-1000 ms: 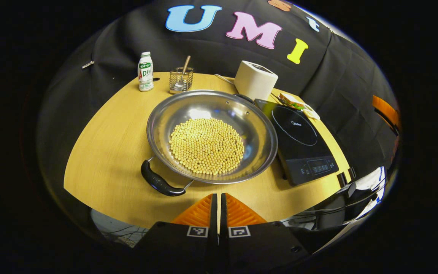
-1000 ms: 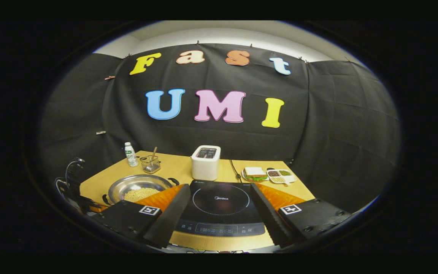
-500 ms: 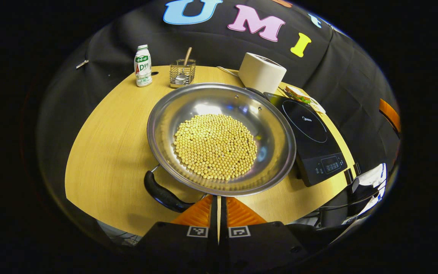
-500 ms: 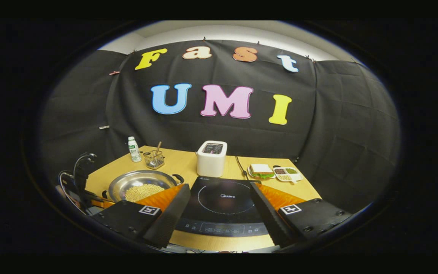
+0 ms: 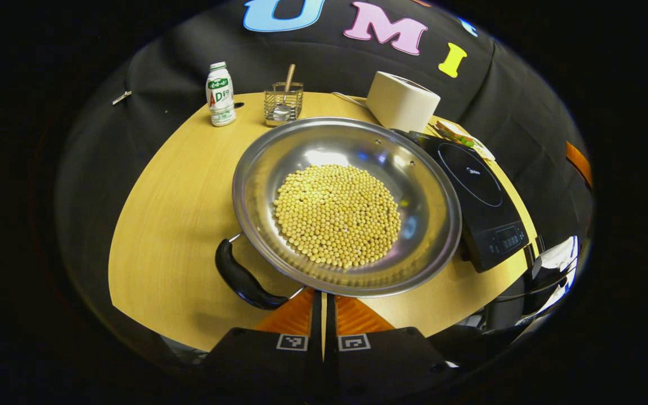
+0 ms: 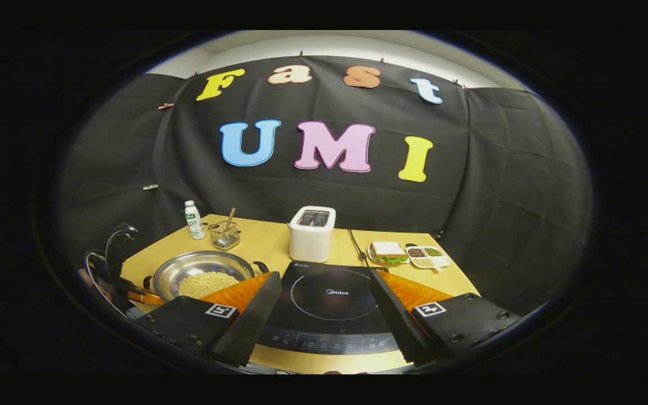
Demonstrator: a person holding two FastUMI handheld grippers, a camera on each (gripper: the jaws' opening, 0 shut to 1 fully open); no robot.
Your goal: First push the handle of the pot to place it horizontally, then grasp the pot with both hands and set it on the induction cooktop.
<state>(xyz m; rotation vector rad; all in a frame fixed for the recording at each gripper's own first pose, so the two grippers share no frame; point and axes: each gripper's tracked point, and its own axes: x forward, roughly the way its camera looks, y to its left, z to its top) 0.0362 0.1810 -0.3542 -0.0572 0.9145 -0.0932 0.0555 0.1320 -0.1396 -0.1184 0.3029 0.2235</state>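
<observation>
Bottle: small white bottle (image 5: 220, 94) standing at the far left of the table (image 5: 172, 214), well away from my grippers.

Wire holder: mesh basket (image 5: 283, 103) just right of the bottle, with a spoon handle sticking up out of it.

Pot handle: the black near handle (image 5: 243, 278) sits just left of my left gripper's fingers, angled toward the table's front edge rather than lying sideways.

Pot: the steel pot (image 5: 279, 152) sits on the table, full of yellow beans (image 5: 338, 214), with its right rim right against the induction cooktop (image 5: 484, 194) (can't tell if it overlaps the edge).

Left gripper: left gripper (image 5: 323, 304) has its fingers pressed together with nothing between them, tips right at the pot's near rim.

Toaster: white toaster (image 6: 313, 233) behind the cooktop.

Right gripper: right gripper (image 6: 325, 298) is spread wide and holding nothing, with the cooktop between its fingers in the right gripper view.

Sandwich: on a plate (image 6: 388, 253) at the far right.
</observation>
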